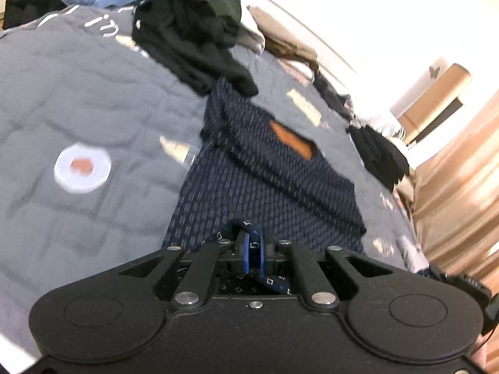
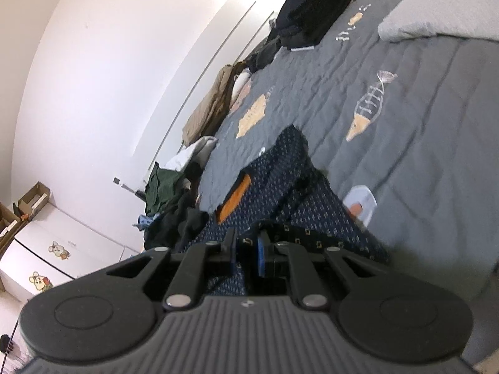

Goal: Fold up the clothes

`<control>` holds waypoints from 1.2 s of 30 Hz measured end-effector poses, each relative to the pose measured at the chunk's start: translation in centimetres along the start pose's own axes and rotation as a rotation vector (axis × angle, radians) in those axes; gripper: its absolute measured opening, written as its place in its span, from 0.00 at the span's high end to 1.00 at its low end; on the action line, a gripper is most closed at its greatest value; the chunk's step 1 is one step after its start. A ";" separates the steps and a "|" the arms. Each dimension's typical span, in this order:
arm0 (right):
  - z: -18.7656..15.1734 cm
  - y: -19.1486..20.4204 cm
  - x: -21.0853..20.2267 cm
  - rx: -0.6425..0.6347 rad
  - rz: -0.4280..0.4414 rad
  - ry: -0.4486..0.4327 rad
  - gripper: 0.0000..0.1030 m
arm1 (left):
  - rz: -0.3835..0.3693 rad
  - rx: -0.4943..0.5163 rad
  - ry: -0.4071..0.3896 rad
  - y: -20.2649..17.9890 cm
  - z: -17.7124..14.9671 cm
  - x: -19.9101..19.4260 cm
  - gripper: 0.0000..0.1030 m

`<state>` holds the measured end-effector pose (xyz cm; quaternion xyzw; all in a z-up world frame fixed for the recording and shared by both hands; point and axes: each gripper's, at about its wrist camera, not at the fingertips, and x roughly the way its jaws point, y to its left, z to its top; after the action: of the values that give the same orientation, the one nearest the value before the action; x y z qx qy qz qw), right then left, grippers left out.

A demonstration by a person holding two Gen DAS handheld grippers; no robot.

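Your patterned shirt (image 1: 265,168) lies spread on the quilt (image 1: 93,99), one edge pinched in each gripper. Beyond it sits a heap of clothes (image 1: 190,31); a folded stack (image 2: 312,9) rests farther along the bed's wall side.

Left gripper (image 1: 253,246) clamped on a navy patterned garment (image 1: 265,168) edge — cloth runs toward 12 o'clock over the grey bed (image 1: 78,99). Orange label (image 1: 291,138) showing. Dark clothes pile (image 1: 190,31) at 11 o'clock — touching the garment's far end.
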<state>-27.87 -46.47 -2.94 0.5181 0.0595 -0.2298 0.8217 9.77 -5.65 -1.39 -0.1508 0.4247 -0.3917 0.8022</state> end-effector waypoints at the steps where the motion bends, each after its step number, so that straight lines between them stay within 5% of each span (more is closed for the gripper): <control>1: 0.4 0.1 0.4 -0.002 -0.004 -0.004 0.88 | -0.001 0.000 -0.008 -0.1 0.6 0.4 0.94; 21: 8.0 -0.4 12.0 -0.063 -0.113 -0.030 0.93 | 0.063 0.071 -0.015 -0.3 8.5 11.8 0.94; 31: 6.5 -0.8 14.9 -0.340 -0.229 0.155 0.87 | 0.106 0.052 0.034 2.1 7.6 14.7 0.92; 34: 6.5 0.2 13.9 -0.446 -0.248 0.140 0.68 | 0.124 0.085 -0.005 1.9 7.3 13.2 0.78; 36: 6.2 0.9 13.4 -0.534 -0.260 0.129 0.60 | 0.162 0.138 -0.046 1.4 7.2 11.9 0.47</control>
<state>-16.43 -55.82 -3.83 0.2855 0.2357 -0.2760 0.8870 20.17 -14.41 -4.56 -0.0697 0.3889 -0.3503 0.8492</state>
